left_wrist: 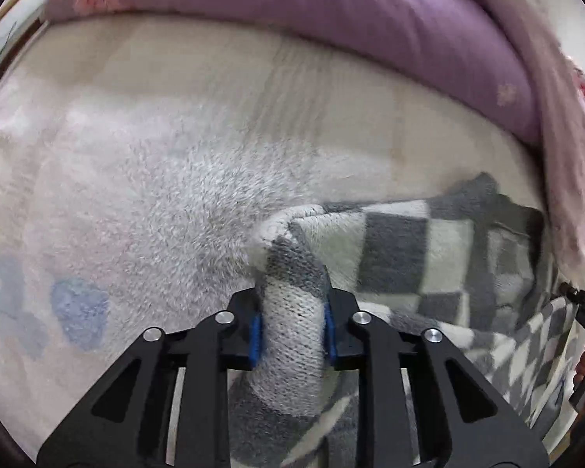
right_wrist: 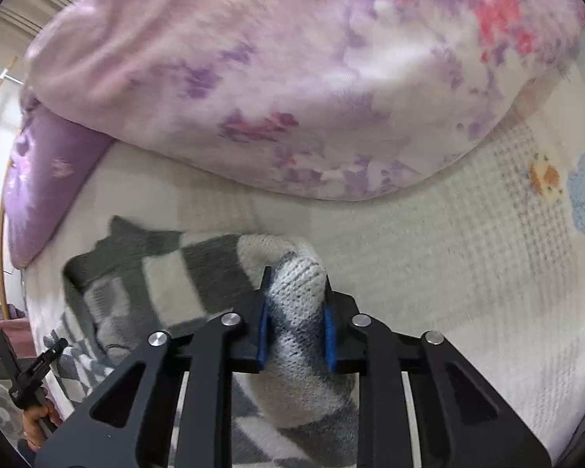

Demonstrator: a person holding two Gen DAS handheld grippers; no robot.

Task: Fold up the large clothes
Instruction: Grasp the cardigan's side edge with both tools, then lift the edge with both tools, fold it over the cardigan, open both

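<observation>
1. Left wrist view: the left gripper (left_wrist: 292, 325) is clamped on a bunched white-and-grey fold of the checkered knit garment (left_wrist: 429, 249), its blue pads (left_wrist: 255, 337) pressing the fold from both sides. From the jaws the garment runs off to the right across the pale bedspread (left_wrist: 144, 202), towards the other gripper at the right edge.

2. Right wrist view: the right gripper (right_wrist: 297, 329) likewise pinches a rolled fold of the checkered knit garment (right_wrist: 156, 280). Here the cloth stretches leftward, so its long axis seems to lie between the two hands. A floral quilt (right_wrist: 292, 78) lies just beyond.
</observation>
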